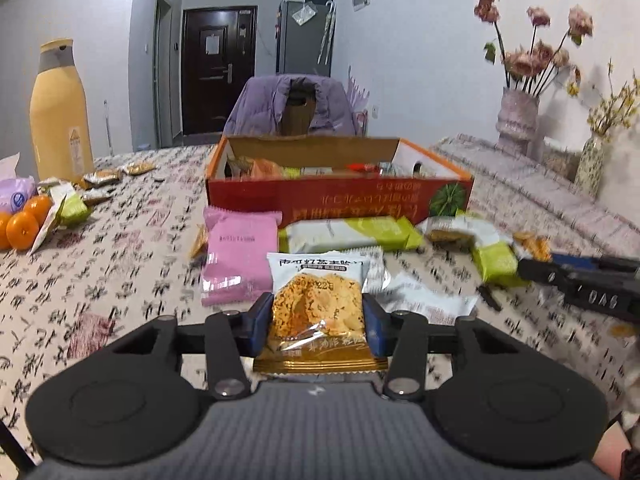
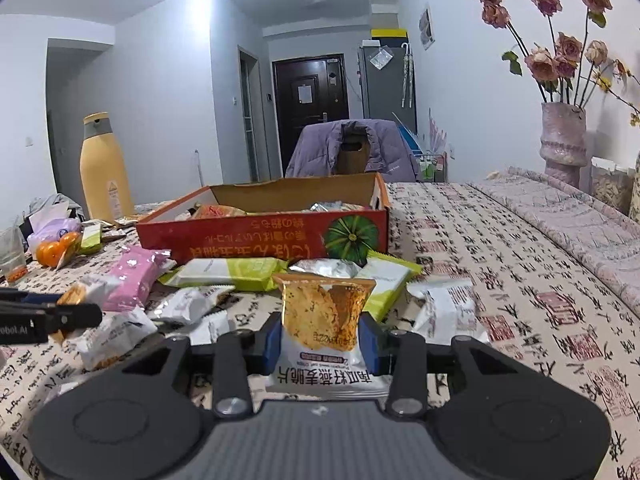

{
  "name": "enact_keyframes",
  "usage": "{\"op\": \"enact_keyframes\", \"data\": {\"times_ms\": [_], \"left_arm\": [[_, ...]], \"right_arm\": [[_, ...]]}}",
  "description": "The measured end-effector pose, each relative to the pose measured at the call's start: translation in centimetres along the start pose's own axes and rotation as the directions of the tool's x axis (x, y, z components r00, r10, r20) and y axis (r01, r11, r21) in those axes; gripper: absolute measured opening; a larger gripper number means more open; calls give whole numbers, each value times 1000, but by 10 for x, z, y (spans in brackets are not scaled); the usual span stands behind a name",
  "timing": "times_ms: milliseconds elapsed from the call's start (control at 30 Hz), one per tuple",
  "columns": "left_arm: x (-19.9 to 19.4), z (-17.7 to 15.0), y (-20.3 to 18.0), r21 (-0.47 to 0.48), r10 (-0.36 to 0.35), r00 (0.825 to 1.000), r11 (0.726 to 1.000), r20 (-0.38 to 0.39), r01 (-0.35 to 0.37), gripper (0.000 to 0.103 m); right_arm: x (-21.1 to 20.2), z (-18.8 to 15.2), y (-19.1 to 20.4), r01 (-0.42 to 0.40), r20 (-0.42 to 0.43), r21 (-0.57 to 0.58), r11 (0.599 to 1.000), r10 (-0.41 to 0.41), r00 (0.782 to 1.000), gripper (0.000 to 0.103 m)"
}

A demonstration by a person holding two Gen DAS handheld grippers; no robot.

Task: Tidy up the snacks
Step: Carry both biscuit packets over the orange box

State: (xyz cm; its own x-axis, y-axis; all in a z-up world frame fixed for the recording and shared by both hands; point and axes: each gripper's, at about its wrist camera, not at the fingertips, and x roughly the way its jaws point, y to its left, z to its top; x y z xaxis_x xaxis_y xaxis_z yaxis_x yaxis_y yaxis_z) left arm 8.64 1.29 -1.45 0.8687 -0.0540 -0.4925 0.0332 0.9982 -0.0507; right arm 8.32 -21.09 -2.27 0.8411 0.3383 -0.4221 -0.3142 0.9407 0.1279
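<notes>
Lying between the blue pads of the left gripper (image 1: 317,322) is a crisp packet (image 1: 316,312), its long axis running straight ahead along the fingers, gold seal toward the camera and white printed end pointing away toward the orange box (image 1: 340,196). The pads are pressing on both of its long edges, so the left jaws are clenched on it, and it is sitting low over the patterned tablecloth (image 1: 120,264).

The right gripper (image 2: 323,344) is gripping a second packet of the same kind (image 2: 326,320), turned the other way: white end toward the camera, gold seal standing up toward the box. Its jaws are likewise closed on the packet's sides.

In both wrist views the open box is lying directly ahead, beyond a loose scatter of a pink packet (image 1: 238,252), green-and-white bars (image 1: 352,234) and crumpled white wrappers (image 2: 444,312). The box's near wall is facing both grippers, and some snacks are already showing inside it.

Judging from the two views, the box sits about as near to one hand as to the other; the right one is looking at its right corner, the left one at its front wall. Either packet would probably need lifting over the near wall, end first. A yellow bottle (image 1: 60,112) and oranges (image 1: 24,224) are standing well off to the left, apart from the path.
</notes>
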Motion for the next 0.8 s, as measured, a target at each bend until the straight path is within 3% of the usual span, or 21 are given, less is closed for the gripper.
{"op": "enact_keyframes", "data": {"times_ms": [267, 800], "left_arm": [[0, 34, 1, -6, 19, 996, 1000, 92, -18, 47], [38, 114, 1, -12, 64, 982, 998, 179, -63, 47]], "right_arm": [[9, 24, 8, -19, 51, 7, 1000, 18, 999, 39], [64, 107, 22, -33, 154, -27, 999, 36, 987, 39]]}}
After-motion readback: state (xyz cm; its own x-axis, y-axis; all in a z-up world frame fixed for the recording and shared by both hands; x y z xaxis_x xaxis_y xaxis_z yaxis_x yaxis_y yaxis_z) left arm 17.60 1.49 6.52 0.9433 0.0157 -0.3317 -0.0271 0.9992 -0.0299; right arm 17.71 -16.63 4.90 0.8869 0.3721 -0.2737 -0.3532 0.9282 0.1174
